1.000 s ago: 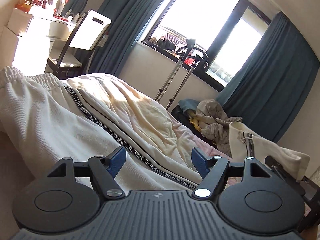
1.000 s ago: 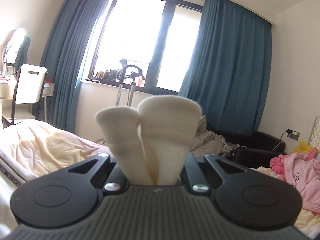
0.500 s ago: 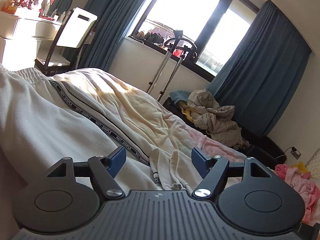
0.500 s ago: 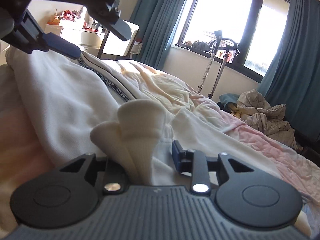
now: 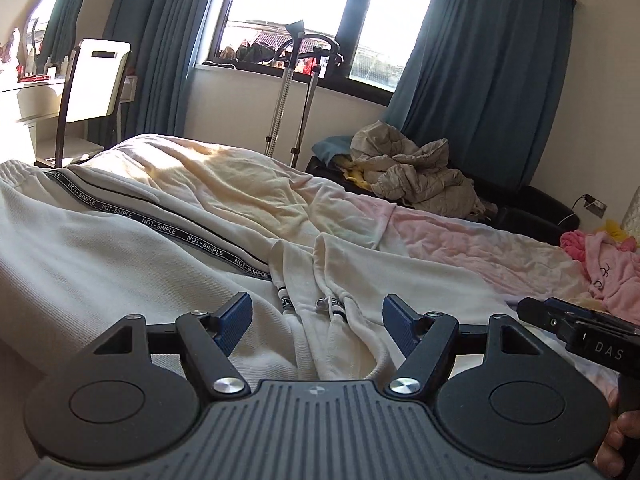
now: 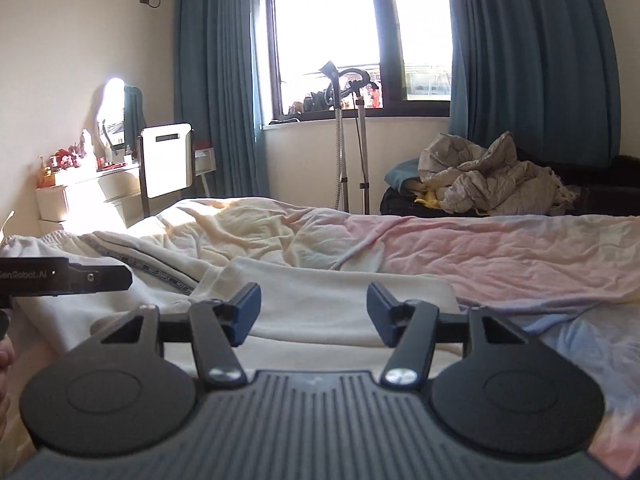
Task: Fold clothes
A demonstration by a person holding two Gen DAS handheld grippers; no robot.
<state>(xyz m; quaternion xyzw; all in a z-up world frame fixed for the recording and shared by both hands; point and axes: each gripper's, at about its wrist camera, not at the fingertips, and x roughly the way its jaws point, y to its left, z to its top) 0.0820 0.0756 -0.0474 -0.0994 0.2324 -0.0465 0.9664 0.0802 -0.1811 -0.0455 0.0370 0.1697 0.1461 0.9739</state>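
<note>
Left wrist view: my left gripper and right gripper gape wide and empty, cream trousers ahead look partly folded, more folds remain.

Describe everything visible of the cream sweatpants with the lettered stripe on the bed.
The cream sweatpants are soft ribbed knit, lying flat and folded over on the bed. A black side stripe repeats "NOT-SIMPLE" in white. The gathered elastic waistband sits at the far left; the cuffs, with small tags, lie doubled back over the fabric, just ahead of the open left gripper. Nothing grips them.
</note>
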